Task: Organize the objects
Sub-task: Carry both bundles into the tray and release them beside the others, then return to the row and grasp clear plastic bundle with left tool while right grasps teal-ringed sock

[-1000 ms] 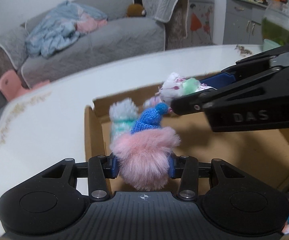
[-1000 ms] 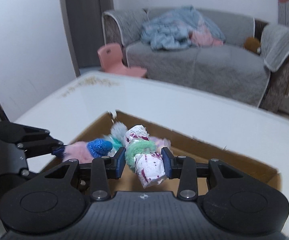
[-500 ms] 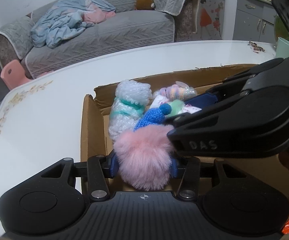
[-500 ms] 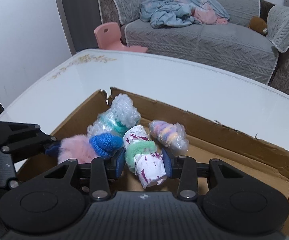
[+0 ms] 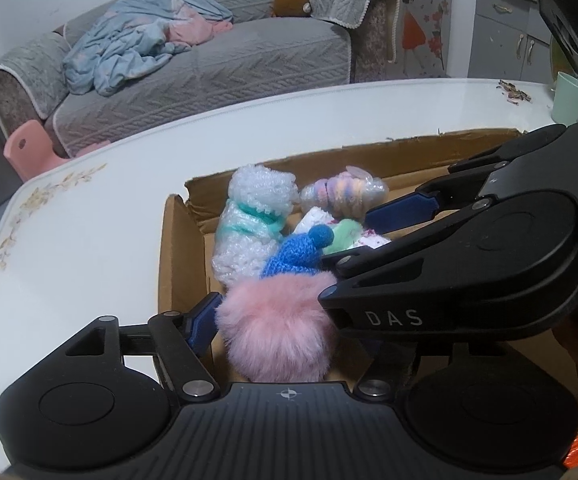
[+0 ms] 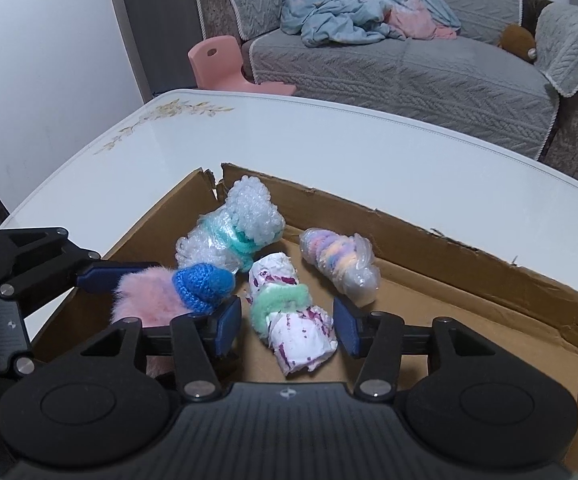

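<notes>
Both grippers have just been opening: the left gripper (image 5: pixel 275 320) stands clear of the pink pompom (image 5: pixel 279 332), the right gripper (image 6: pixel 287 326) clear of the white roll (image 6: pixel 293 320), both now lying in the box (image 6: pixel 469 256) on the worktop (image 6: pixel 329 140). Two more bundles already lie there, so four are stowed. Bright items at the left view's lower right may remain; the grippers crowd each other.

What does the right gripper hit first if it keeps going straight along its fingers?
Probably the white purple-stained bundle with the green band, lying between the right gripper's just-opened jaws in the cardboard box; past it, the box floor.
</notes>
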Demonstrator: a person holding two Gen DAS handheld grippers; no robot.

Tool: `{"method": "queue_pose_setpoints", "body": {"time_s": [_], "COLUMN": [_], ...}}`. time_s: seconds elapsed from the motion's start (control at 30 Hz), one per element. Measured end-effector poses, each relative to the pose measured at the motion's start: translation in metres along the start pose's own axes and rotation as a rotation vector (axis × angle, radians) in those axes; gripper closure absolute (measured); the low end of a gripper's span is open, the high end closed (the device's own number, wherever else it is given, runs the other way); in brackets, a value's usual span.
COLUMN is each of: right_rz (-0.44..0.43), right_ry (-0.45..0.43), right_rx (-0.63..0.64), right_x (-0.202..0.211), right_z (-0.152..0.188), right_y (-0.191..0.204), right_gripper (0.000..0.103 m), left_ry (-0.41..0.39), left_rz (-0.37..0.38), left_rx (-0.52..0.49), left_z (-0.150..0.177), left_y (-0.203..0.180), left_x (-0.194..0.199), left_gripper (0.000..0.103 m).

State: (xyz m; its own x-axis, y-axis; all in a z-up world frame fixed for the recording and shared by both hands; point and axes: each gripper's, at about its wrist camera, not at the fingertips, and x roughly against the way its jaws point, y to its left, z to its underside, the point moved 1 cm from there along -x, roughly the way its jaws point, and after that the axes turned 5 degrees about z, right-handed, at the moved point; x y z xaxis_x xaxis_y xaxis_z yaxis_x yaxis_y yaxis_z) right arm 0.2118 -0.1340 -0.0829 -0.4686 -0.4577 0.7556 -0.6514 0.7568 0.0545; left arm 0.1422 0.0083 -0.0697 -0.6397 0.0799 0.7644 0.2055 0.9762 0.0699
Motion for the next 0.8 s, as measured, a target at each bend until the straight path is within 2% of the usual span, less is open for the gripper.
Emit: {"method": "queue_pose_setpoints", "body": {"time_s": [0.1,0.4,0.53,0.63,0.8], "right_rz": [0.003,-0.002,-0.001,-0.003,-0.010], "right_ry": [0.006,0.003,-0.009,-0.028,-0.082], "right_rx": [-0.003,0.003,0.005,0.003,0.004], "right_x": [-0.001,0.007,0.020,0.034,0.064], "right_z": [-0.004,-0.010,-0.011,-0.012,-0.012], "right_y": [-0.001,0.003,0.006,0.008,0.014], "right_gripper": [0.052,0.052,0.051,0.042,0.041], "left_ry": [-0.004,-0.022,-0.038,-0.060,-0.105], "left_rz": [0.004,0.004,0.002,0.002,-0.010], "left_rx": [0.007,0.015,0.016,0.022,0.024], "left_z": [-0.002,-0.005,-0.006,-0.005,0.001], "left_y": [0.000,-0.001,0.000,0.004,0.008], "left_x": [0.004,0.024,0.043,0.061,0.093], "left_gripper": [0.021,0.018,0.017,0.010,0.009]}}
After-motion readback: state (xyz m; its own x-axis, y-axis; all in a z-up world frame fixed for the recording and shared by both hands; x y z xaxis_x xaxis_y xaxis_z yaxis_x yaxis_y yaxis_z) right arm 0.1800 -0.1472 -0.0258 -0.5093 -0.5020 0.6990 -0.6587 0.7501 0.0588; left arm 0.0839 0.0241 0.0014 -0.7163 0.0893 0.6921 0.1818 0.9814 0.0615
